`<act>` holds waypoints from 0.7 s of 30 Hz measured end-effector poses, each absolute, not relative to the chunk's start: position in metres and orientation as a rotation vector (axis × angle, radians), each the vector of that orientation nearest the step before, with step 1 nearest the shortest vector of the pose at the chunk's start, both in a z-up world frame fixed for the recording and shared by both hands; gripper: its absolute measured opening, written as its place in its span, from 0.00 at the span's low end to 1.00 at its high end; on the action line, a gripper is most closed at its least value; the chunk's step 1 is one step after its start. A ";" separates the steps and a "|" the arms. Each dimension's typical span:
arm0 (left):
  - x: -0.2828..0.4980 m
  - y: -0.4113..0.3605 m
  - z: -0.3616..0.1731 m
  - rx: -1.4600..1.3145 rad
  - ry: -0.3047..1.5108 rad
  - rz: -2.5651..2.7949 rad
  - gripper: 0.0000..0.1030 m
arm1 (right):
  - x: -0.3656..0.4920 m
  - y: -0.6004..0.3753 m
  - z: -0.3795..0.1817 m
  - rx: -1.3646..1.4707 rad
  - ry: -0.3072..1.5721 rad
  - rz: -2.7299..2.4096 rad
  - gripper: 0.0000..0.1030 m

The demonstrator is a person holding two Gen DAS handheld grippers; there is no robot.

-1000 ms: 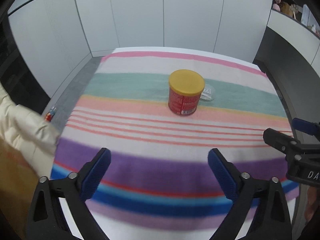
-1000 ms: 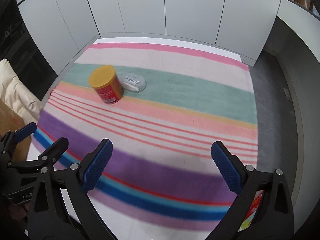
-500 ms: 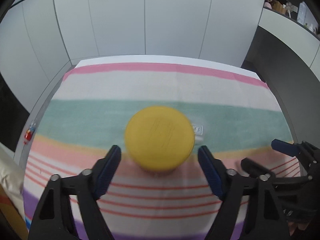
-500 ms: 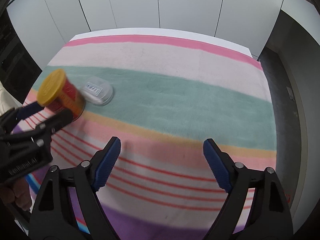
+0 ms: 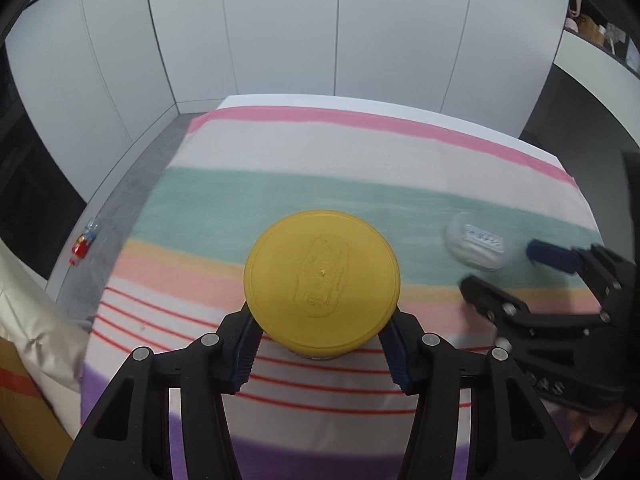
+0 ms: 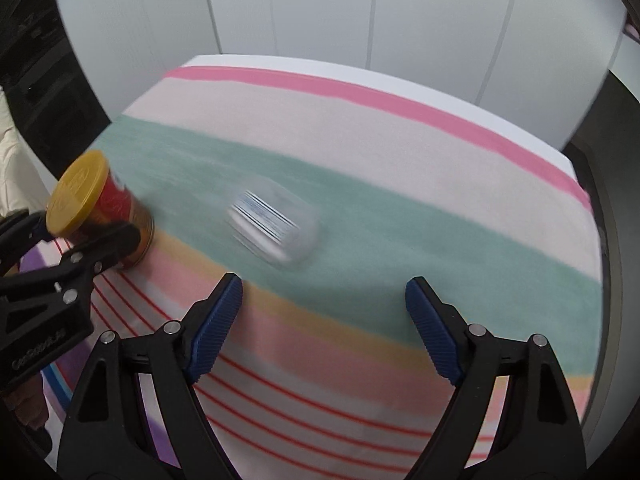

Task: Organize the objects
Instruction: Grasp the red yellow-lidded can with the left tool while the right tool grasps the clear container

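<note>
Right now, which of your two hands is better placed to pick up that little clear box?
The right. The right gripper is open, empty, and faces the clear box just ahead on the green stripe. The left gripper is closed around the yellow-lidded can.

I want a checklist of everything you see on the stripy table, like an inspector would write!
Surface: striped blanket covers the table, flat.
Job's things: red can with yellow lid standing upright; small clear container lying on the green stripe, blurred, apart from the can.
Clutter: nothing seen on the blanket.
Grippers: left gripper has its blue pads against both sides of the can; right gripper open and empty, short of the clear container.
Cables: nothing seen.
Surroundings: white cabinet doors behind; small red toy figure on the grey floor; cream jacket at the left edge.
</note>
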State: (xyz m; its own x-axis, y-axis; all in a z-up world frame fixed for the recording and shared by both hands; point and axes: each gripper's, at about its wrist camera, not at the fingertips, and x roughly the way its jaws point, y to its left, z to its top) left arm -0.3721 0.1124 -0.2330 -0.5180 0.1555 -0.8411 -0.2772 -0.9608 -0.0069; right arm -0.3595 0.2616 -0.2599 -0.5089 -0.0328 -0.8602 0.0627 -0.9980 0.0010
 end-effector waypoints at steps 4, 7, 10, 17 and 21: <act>-0.371 0.103 -0.232 -1.405 0.194 2.522 0.53 | -0.374 0.248 -0.258 1.525 0.045 -2.701 0.72; -0.371 0.101 -0.231 -1.412 0.175 2.510 0.53 | -0.376 0.244 -0.254 1.534 0.048 -2.707 0.50; -0.365 0.103 -0.228 -1.407 0.166 2.508 0.53 | -0.371 0.244 -0.254 1.530 0.061 -2.696 0.47; -0.342 0.108 -0.205 -1.401 0.144 2.499 0.53 | -0.344 0.256 -0.240 1.534 0.030 -2.698 0.46; -0.324 0.115 -0.183 -1.365 0.174 2.499 0.53 | -0.321 0.257 -0.222 1.522 0.009 -2.708 0.46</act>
